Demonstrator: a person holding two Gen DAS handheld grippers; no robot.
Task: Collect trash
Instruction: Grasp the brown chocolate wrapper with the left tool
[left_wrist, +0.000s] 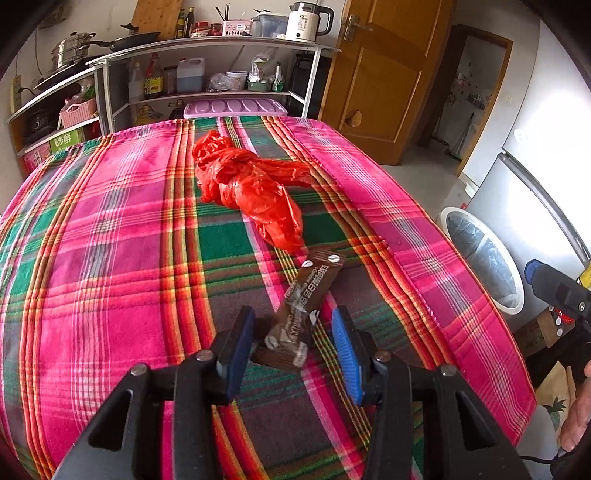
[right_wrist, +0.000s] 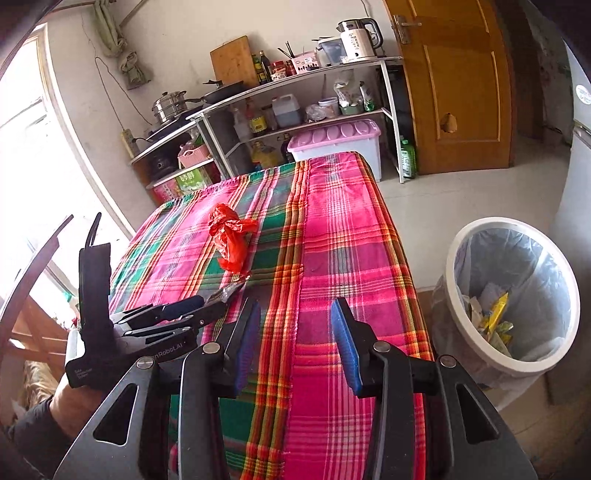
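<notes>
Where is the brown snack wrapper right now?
In the left wrist view, the brown snack wrapper lies on the plaid tablecloth, its near end between the open left gripper fingers, just short of the red plastic bag.

wrapper (left_wrist: 301, 310) on table (left_wrist: 110, 258) | crumpled bag (left_wrist: 251, 184) just behind it | bin (right_wrist: 513, 295) right of table, on floor

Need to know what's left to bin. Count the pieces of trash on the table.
2. A brown wrapper lies between the open fingers of the left gripper, at the near middle of the table. A crumpled red plastic bag lies just beyond it. Nothing else shows on the cloth.
</notes>
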